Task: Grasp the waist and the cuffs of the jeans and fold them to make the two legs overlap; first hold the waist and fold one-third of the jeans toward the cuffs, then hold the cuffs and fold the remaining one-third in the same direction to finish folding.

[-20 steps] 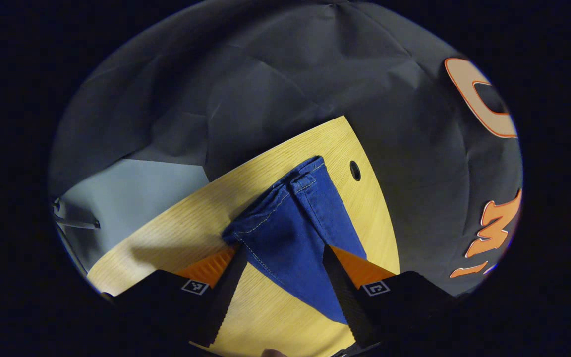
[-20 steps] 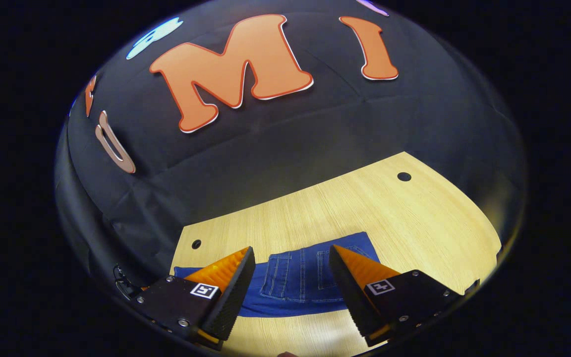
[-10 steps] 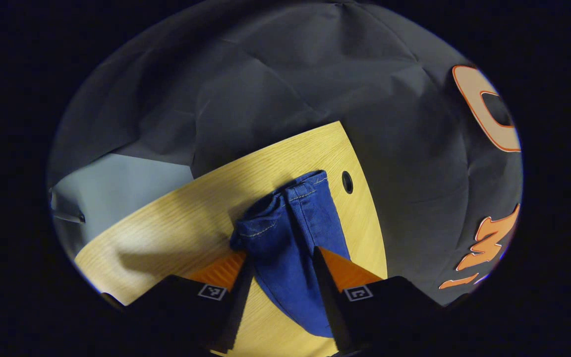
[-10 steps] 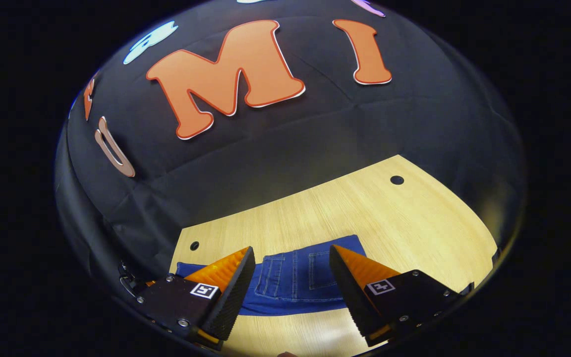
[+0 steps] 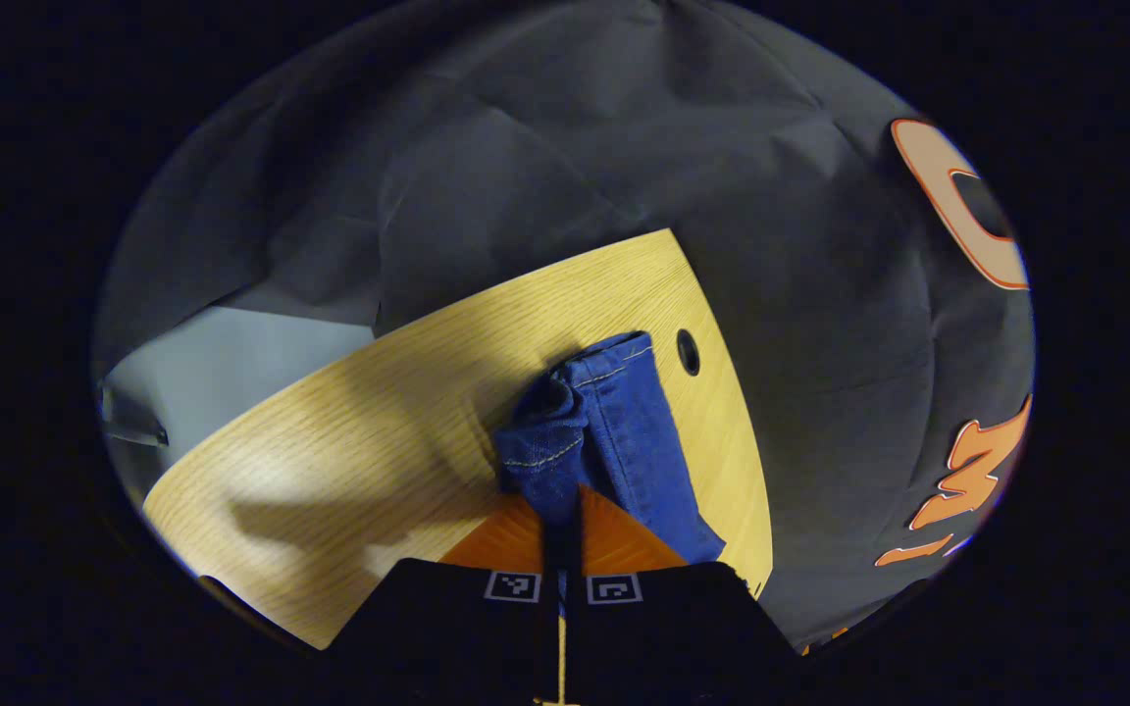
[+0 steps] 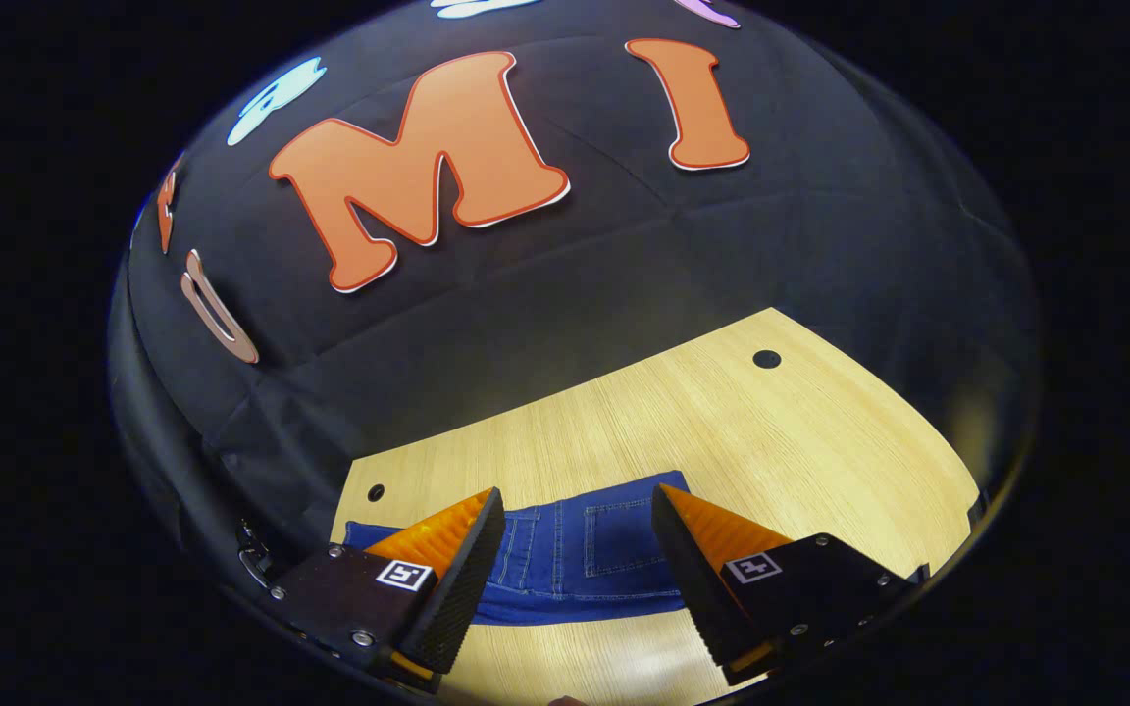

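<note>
- Blue denim jeans (image 5: pixel 614 431) lying on the pale wooden table (image 5: pixel 359 441), leg end reaching toward the far edge beside a small round hole (image 5: pixel 688 351) in the tabletop.
- Probably soft but weighty cloth: thick, seamed, likely to drape and sag between two hold points instead of keeping a flat line; not fragile, not slippery against ribbed pads.
- Best taken at the hemmed, stitched edges, the cuffs (image 5: pixel 590 378) at one end and the waist at the other, where doubled fabric gives the fingers something firm to bite.
- Left gripper (image 5: pixel 562 534) closed tight, both orange fingers (image 5: pixel 511 534) pressed together on a bunched pinch of denim near the cuff end; cloth puckered and lifted into a fold just ahead of the tips.
- Left gripper low over the table, pointing along the leg toward the far edge.
- In the right gripper view, jeans (image 6: pixel 580 559) spread flat across the near part of the table (image 6: pixel 722 422), back pockets facing up, so likely the waist end.
- Right gripper (image 6: pixel 577 549) wide open, nothing between its fingers (image 6: pixel 452 549); hovering above the pocket area, apparently clear of the cloth, tilted forward and down toward it.
- Even pull from both ends likely needed, or the heavy middle will drag and skew the fold.
</note>
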A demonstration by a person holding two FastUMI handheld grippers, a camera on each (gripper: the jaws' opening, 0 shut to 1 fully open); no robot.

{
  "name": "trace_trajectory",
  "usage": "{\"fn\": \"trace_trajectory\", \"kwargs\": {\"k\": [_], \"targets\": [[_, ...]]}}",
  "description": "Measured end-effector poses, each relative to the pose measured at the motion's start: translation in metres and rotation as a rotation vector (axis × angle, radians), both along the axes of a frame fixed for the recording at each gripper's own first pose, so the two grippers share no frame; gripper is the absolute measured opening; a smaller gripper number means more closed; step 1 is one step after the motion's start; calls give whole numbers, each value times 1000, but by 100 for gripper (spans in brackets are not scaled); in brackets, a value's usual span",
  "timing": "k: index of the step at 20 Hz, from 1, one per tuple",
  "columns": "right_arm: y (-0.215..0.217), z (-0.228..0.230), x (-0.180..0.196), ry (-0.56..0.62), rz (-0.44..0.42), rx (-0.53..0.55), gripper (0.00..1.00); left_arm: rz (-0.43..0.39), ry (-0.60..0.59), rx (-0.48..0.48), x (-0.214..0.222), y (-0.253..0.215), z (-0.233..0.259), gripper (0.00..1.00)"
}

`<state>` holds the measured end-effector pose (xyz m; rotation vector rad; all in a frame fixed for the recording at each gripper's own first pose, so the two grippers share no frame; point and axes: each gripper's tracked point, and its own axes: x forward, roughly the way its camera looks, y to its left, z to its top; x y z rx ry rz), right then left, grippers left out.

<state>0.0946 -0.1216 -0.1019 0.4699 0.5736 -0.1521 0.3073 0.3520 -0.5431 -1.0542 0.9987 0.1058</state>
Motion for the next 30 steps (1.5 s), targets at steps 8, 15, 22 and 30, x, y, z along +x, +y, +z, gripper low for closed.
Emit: {"fn": "trace_trajectory", "kwargs": {"k": [8, 15, 22, 30], "targets": [[-12, 8, 10, -54, 33, -3, 96, -40, -185, 118, -15, -4, 90, 2], [-29, 13, 3, -92, 71, -37, 98, -201, -369, 255, -17, -58, 183, 2], [-50, 18, -10, -132, 92, -74, 98, -347, -510, 295, -14, -157, 246, 2], [-81, 14, -20, -140, 97, -87, 98, -524, -578, 271, -23, -290, 278, 2]]}}
